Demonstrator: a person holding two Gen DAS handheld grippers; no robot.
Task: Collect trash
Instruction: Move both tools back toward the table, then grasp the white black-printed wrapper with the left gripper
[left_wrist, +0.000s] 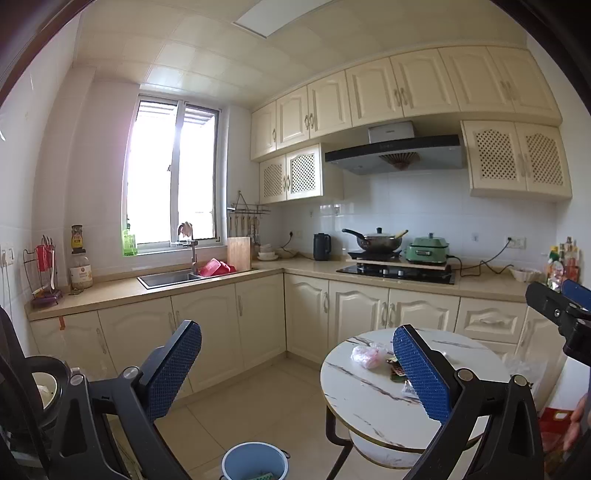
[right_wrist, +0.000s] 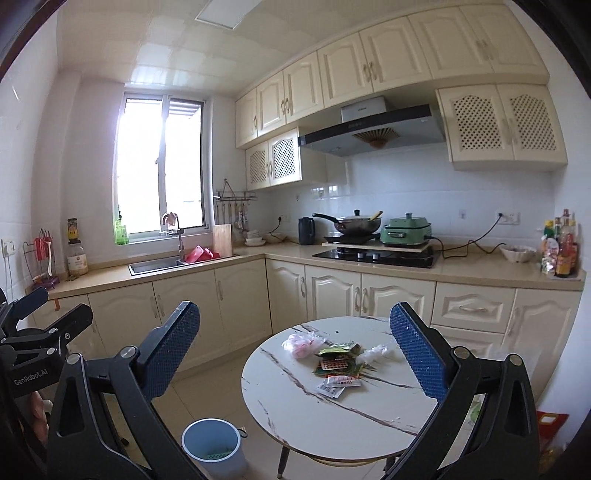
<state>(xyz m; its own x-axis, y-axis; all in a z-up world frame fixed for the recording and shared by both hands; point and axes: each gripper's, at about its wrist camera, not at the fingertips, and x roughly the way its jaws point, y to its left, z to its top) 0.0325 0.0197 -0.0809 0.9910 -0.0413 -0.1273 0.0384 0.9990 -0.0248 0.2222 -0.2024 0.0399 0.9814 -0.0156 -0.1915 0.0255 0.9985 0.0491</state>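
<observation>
Both the left tool (left_wrist: 297, 373) and right tool (right_wrist: 295, 349) stand wide apart, empty. The wrappers (right_wrist: 338, 365) and pink bag (right_wrist: 301, 343) lie mid-bench (right_wrist: 295, 413), above the bin (right_wrist: 212, 448). Likely light, limp, crinkly and slippery; best pinched at a raised edge.

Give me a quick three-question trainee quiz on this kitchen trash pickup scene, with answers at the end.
1. True or false: the wrappers lie on the round table.
2. Where does the blue bin stand? A) on the counter B) on the floor beside the table C) in the sink
3. Fill in: both the left hand-held gripper and the right hand-held gripper are ____.

Key: 1 true; 2 B; 3 open, holding nothing.
</observation>
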